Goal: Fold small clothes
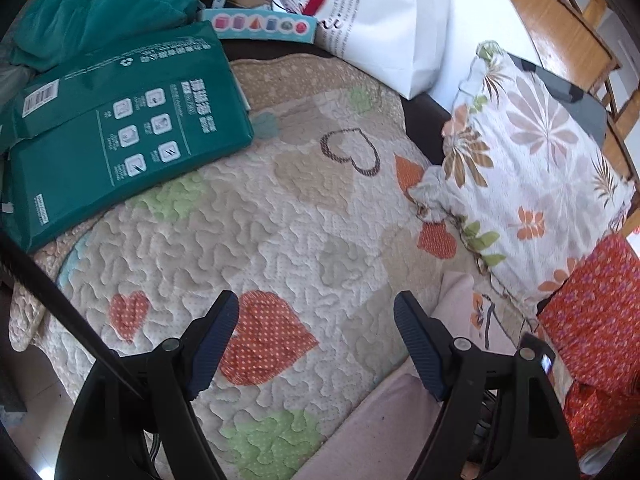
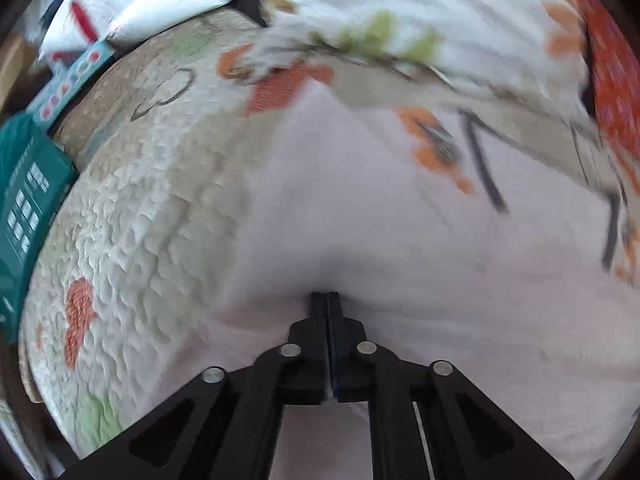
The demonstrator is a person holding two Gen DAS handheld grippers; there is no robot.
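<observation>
Pale pink garment (image 2: pixel 360 220) lies on the quilted heart-print bedspread (image 1: pixel 248 216), toward its near right part, just beside the floral pillow (image 1: pixel 532 168); orange and black print shows at the far end. Thin, soft, light cloth by the look, will drape and slide easily over the quilt; best taken at a hem or corner, not mid-panel.

Right gripper (image 2: pixel 328 298): fingers pressed together with pink cloth puckering at the tips, so it looks pinched on the garment; the view is motion-blurred. Left gripper (image 1: pixel 316 312): fingers wide apart, holding nothing, hovering above the bedspread with an orange heart patch between them; the garment's edge passes under its right finger (image 1: pixel 416 344).

Room: the middle of the bedspread is open, enough for laying the piece flat, I judge. Far left corner taken by a green package (image 1: pixel 120 128) and teal cloth (image 1: pixel 100 8); white paper bag (image 1: pixel 384 20) at the far edge; pillow and red patterned fabric (image 1: pixel 592 320) crowd the right edge, so fold leftward.
</observation>
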